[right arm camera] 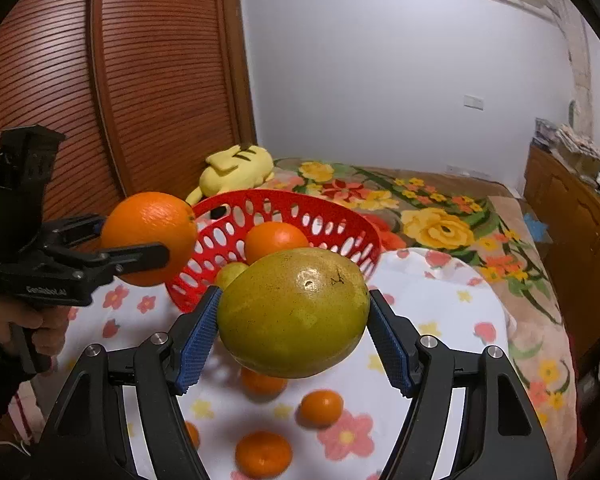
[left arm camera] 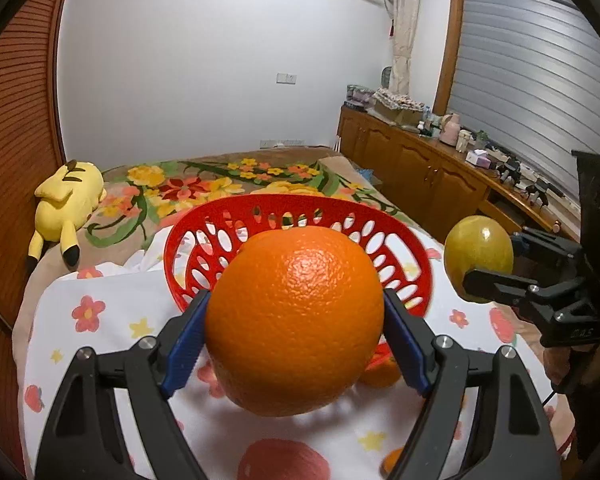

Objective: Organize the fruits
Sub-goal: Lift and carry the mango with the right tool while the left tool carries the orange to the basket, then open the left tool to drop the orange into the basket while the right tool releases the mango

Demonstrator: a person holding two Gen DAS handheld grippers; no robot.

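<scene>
My left gripper point(left arm camera: 296, 332) is shut on a large orange point(left arm camera: 296, 320) and holds it in the air just in front of the red perforated basket point(left arm camera: 260, 204). My right gripper point(right arm camera: 294, 332) is shut on a yellow-green fruit point(right arm camera: 292, 312), also in the air near the basket point(right arm camera: 340, 220). Each gripper shows in the other's view: the left with the orange point(right arm camera: 150, 236), the right with the green fruit point(left arm camera: 478, 258). An orange point(right arm camera: 274, 240) and a small green fruit point(right arm camera: 230, 274) lie in the basket. Several small oranges point(right arm camera: 322, 408) lie on the white flowered cloth point(right arm camera: 440, 312).
The cloth covers a surface at the foot of a bed with a floral blanket point(right arm camera: 440, 224). A yellow plush toy point(left arm camera: 66, 200) lies by the brown slatted wardrobe point(right arm camera: 140, 80). A wooden cabinet point(left arm camera: 420, 168) with clutter runs along the right wall.
</scene>
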